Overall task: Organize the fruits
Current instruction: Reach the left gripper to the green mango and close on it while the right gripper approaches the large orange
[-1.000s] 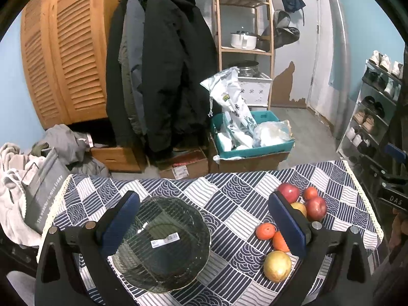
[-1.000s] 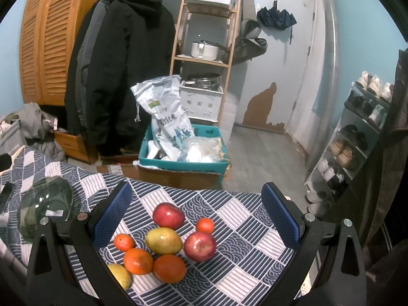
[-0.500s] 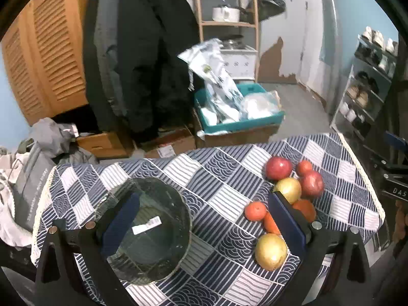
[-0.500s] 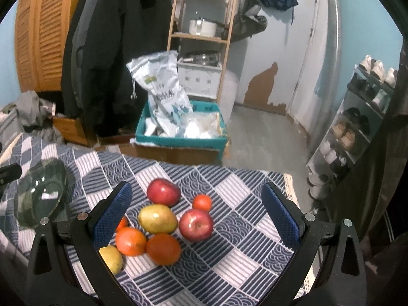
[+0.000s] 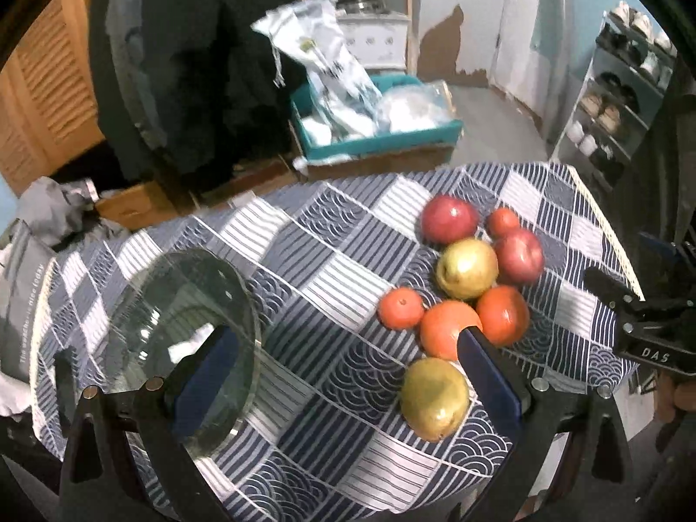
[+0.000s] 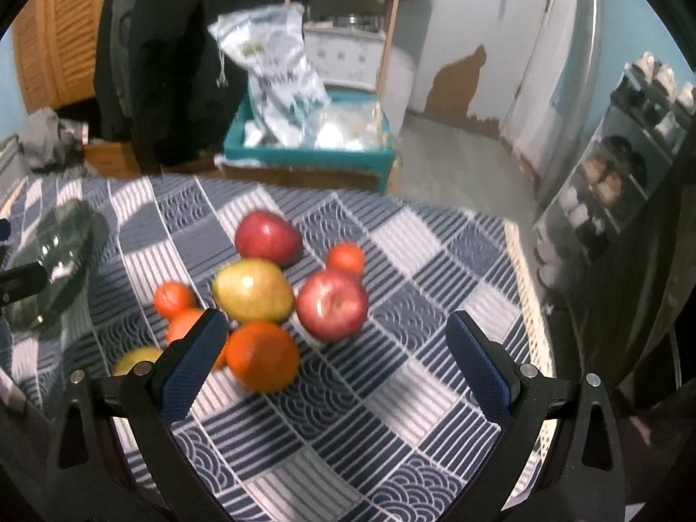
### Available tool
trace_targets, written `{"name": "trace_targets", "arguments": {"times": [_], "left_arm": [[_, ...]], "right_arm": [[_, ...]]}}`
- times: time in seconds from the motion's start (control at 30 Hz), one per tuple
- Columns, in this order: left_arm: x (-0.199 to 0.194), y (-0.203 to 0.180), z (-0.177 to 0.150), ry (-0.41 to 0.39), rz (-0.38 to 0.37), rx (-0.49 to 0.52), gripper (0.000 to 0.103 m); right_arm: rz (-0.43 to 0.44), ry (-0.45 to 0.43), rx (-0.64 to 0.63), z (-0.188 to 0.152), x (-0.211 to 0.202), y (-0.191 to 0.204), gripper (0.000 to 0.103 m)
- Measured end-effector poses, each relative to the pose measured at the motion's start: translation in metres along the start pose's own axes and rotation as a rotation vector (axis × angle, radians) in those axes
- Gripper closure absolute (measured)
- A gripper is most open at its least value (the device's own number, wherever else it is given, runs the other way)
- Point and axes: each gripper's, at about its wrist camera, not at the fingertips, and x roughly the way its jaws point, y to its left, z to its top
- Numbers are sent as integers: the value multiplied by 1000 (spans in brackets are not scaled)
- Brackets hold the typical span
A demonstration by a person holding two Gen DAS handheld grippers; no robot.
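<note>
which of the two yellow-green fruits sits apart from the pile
The near yellow-green fruit, alone at the cluster's front edge by the left gripper's right finger; the other yellow-green fruit is wedged among the red apples and oranges.

Bare tablecloth [image 5: 313, 261] between glass bowl [image 5: 182, 326] and fruit cluster [image 5: 467, 278].

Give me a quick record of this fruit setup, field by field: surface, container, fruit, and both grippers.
surface: checked tablecloth
container: glass bowl, holds no fruit
fruit: two red apples, two yellow-green fruits, several oranges, clustered on the cloth apart from the bowl
left gripper: open, holding nothing
right gripper: open, holding nothing, over the fruit
</note>
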Motion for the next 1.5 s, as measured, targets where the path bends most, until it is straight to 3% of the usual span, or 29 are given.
{"name": "trace_targets", "arguments": {"times": [0.37, 0.93, 1.0, 1.07, 1.23, 1.5], "left_arm": [[47, -24, -19, 153, -82, 2, 5], [97, -55, -43, 310, -125, 69, 5], [102, -56, -46, 328, -127, 76, 11], [108, -56, -49, 353, -121, 81, 23], [114, -50, -54, 389, -198, 52, 37], [108, -37, -55, 360, -155, 64, 37]], "right_arm": [[27, 154, 16, -31, 37, -4, 4], [51, 213, 35, -36, 60, -2, 4], [54, 216, 34, -36, 61, -1, 4], [58, 220, 31, -37, 63, 0, 4], [74, 233, 20, -38, 69, 5, 4], [143, 254, -19, -37, 85, 19, 4]]}}
